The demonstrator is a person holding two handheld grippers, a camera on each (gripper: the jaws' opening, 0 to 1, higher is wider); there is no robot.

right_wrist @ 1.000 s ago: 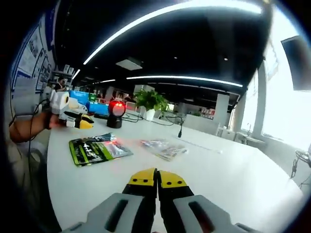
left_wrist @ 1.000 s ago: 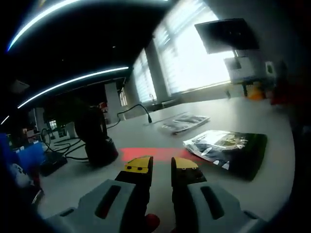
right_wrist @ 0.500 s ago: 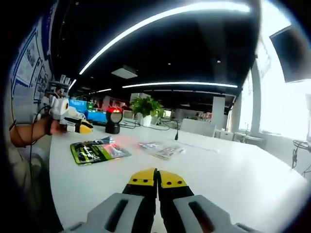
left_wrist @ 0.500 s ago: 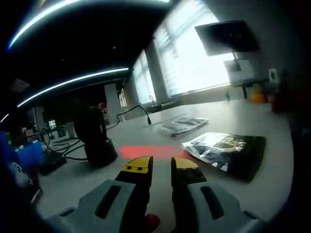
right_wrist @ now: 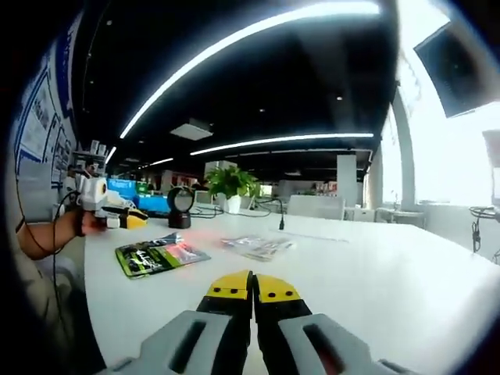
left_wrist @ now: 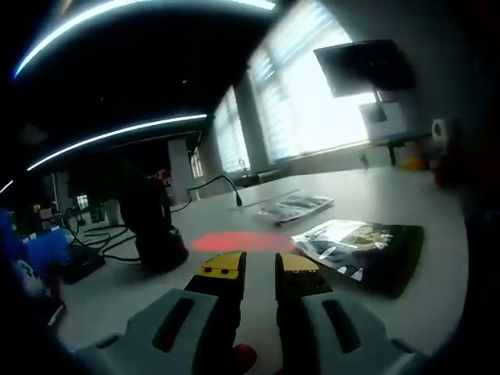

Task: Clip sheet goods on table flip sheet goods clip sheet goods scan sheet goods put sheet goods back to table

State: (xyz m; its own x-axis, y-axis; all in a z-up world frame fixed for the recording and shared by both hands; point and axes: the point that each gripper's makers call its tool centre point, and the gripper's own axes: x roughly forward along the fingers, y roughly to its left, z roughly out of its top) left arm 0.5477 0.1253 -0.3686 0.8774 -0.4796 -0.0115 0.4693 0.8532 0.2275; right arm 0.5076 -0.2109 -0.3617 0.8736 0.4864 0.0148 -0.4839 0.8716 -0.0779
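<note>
Left gripper view: my left gripper [left_wrist: 258, 264] has its fingers a little apart, holding nothing. The sheet goods pouch [left_wrist: 361, 247] lies flat on the bench [left_wrist: 437, 258], ahead and right of the tips, near the scanner [left_wrist: 153, 226] and its red glow [left_wrist: 234, 241]. I judge it light, floppy and slick; best pinched at an edge or corner.

Right gripper view: right gripper [right_wrist: 252, 287] fingers together, empty. Pouch [right_wrist: 158, 255] well ahead-left, a second packet [right_wrist: 259, 245] beyond. Smooth white bench, open-plan office, bright windows.
</note>
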